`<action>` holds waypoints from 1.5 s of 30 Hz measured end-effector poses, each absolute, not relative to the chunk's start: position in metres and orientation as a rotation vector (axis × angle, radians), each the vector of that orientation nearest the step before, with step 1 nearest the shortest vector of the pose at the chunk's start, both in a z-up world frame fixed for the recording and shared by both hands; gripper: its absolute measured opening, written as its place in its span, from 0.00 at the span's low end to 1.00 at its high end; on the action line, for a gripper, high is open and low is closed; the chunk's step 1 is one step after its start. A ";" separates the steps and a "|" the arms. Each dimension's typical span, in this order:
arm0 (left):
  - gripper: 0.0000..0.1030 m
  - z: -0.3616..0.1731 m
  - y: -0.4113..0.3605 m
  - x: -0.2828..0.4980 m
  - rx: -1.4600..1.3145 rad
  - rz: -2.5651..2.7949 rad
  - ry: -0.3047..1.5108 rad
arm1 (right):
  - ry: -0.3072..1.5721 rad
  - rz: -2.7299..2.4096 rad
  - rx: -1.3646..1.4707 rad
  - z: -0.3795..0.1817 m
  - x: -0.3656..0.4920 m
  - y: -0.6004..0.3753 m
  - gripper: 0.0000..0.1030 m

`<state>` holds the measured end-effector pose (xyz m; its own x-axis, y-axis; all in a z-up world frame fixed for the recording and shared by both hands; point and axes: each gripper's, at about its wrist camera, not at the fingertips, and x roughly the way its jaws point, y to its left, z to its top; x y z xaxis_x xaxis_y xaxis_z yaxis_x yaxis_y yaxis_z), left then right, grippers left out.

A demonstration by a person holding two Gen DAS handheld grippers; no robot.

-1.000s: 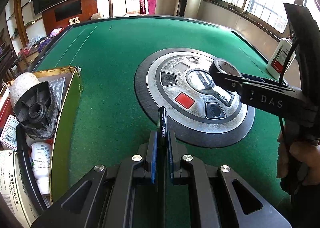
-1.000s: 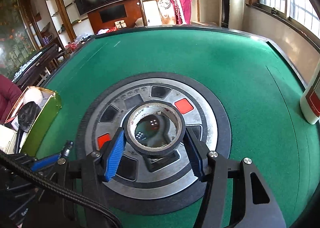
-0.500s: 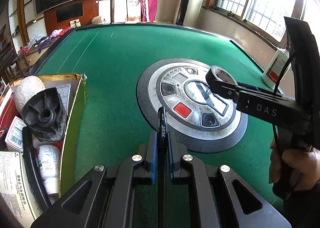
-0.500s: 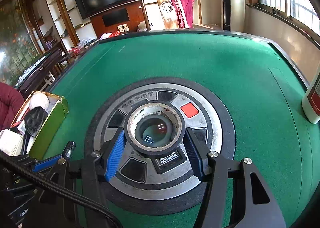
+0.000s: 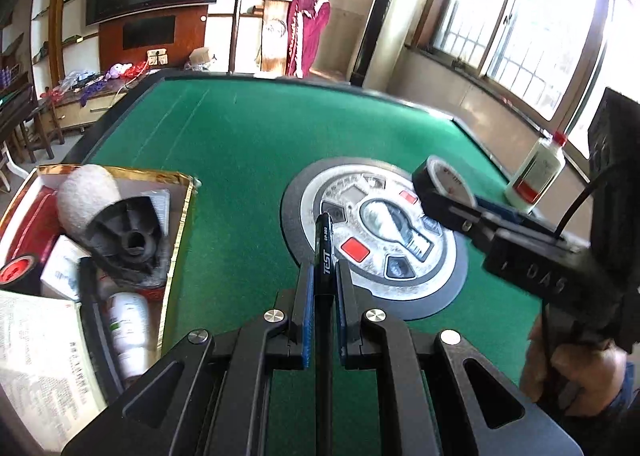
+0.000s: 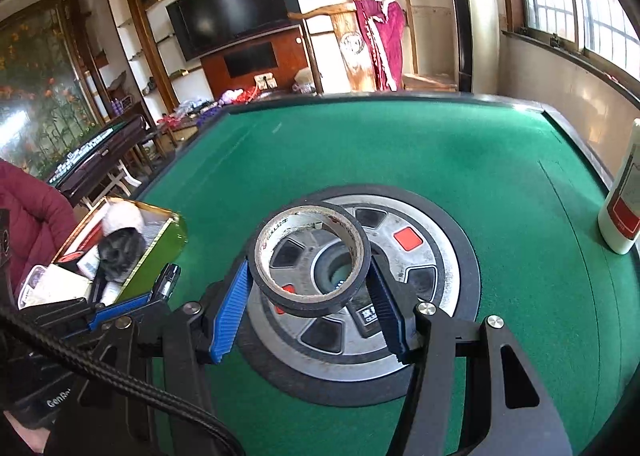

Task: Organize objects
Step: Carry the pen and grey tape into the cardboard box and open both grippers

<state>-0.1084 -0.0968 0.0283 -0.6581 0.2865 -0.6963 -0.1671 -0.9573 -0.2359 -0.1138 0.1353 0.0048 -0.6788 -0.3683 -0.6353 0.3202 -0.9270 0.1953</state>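
My left tongs (image 5: 322, 292) are pinched fully together on a pen (image 5: 325, 244), gripped low on its barrel so the capped end sticks out ahead of the blue pads. It is a slim, glossy black stick with pale lettering, and a narrow thing like that needs the jaws all the way in or it would swivel. I hold it clear of the felt, above the near part of the bench (image 5: 248, 159), beside the box (image 5: 176, 256).

My right tongs (image 6: 310, 288) stand about half open, because that is the width of the tape (image 6: 308, 256) they clamp. The ribbed blue pads press on opposite sides of the ring's outer wall, so it hangs nearly flat and I can see through its hole. It is a roll of matte black tape on a pale card core with red print. It is lifted above the dial (image 6: 404, 256) set in the middle of the bench, a round plate of scuffed silver metal with dark and red buttons inside a black rim.

The box sits at the left edge of the bench, open-topped, with shiny gold-green card walls. It is already crowded: a white fuzzy ball (image 5: 86, 195), a black ribbed plastic hub (image 5: 128, 244), a small white bottle (image 5: 128, 328) and printed paper. I judge that both my things are bound for it, since that is where loose items are gathered.

A white jug (image 5: 536, 171) with a red cap and label stands alone near the right edge, not yet collected.
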 end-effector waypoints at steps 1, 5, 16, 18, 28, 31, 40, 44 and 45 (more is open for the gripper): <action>0.07 0.035 -0.101 -0.103 -1.118 2.643 -0.240 | -0.094 -2.570 0.989 0.006 -0.112 0.132 0.56; 0.07 0.052 -0.118 -0.089 -1.057 2.647 -0.301 | -0.066 -2.536 0.964 0.012 -0.103 0.114 0.56; 0.07 0.083 -0.205 -0.058 -0.979 2.759 -0.405 | 0.016 -2.361 0.947 0.016 -0.092 0.031 0.56; 0.07 0.083 -0.224 -0.052 -0.984 2.790 -0.419 | 0.038 -2.321 0.941 0.017 -0.091 0.009 0.56; 0.07 0.044 -0.299 -0.048 -1.095 2.862 -0.525 | 0.177 -2.158 1.006 0.003 -0.103 -0.083 0.56; 0.08 0.029 -0.313 -0.056 -1.141 2.853 -0.562 | 0.205 -2.129 1.042 -0.006 -0.112 -0.105 0.56; 0.08 0.009 -0.330 -0.053 -1.193 2.841 -0.599 | 0.257 -2.079 1.141 -0.027 -0.134 -0.150 0.56; 0.08 0.010 -0.326 -0.047 -1.205 2.914 -0.509 | 0.278 -2.088 1.127 -0.025 -0.129 -0.154 0.64; 0.08 0.010 -0.323 -0.046 -1.206 2.931 -0.489 | 0.287 -2.093 1.109 -0.023 -0.126 -0.153 0.66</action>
<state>-0.0461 -0.3231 0.0101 -0.7154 0.0552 -0.6965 0.1739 -0.9514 -0.2541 -0.1256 -0.1527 -0.0228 -0.3548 -0.5050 -0.7868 0.6982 -0.7028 0.1363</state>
